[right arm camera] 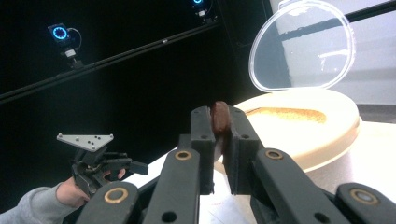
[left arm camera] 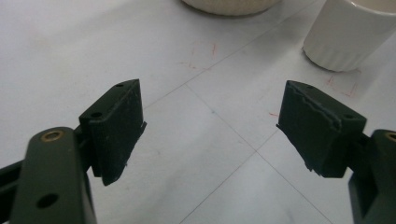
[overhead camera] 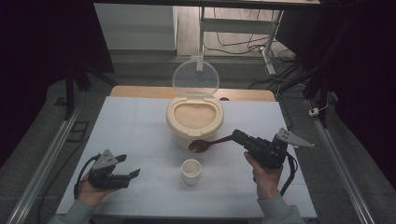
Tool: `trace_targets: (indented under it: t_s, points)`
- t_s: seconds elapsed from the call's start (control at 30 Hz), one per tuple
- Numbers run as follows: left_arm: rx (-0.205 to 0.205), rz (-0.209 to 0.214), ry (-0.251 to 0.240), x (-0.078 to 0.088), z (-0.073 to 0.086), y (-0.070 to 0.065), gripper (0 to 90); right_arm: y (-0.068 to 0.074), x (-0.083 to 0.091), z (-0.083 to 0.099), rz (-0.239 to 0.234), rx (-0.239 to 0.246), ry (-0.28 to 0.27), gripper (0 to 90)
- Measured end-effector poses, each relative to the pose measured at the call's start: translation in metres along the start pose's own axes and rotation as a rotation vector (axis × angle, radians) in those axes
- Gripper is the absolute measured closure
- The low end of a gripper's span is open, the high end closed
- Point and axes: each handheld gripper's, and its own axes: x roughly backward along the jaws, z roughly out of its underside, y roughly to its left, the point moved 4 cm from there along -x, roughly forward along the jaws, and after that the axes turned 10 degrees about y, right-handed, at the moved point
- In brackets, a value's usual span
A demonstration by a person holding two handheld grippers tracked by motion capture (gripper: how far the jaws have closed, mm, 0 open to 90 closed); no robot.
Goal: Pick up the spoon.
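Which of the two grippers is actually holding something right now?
The right gripper: its fingers are shut on the brown wooden spoon, whose bowl hangs beside the cream rice container. The left gripper is open and empty, over the white table.

Pretty dim overall, the white worktop (overhead camera: 140, 135) catches soft overhead light while the surroundings go black. Close-up shots look a bit soft and grainy.

Glossy brown wooden spoon (overhead camera: 205, 143), clear plastic lid (overhead camera: 195, 77), smooth matt white table (overhead camera: 140, 135).
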Motion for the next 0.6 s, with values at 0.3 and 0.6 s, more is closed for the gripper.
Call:
trace_targets:
  t_s: [0.3, 0.6]
  points:
    - [0.004, -0.001, 0.012, -0.0024, 0.0011, 0.0014, 19.5, -0.0014, 0.0008, -0.003, 0.006, 0.005, -0.008, 83.1]
    - [-0.003, 0.001, 0.026, -0.0045, 0.0016, 0.0008, 19.2, -0.0031, -0.0036, -0.0095, 0.01, 0.014, -0.017, 83.2]
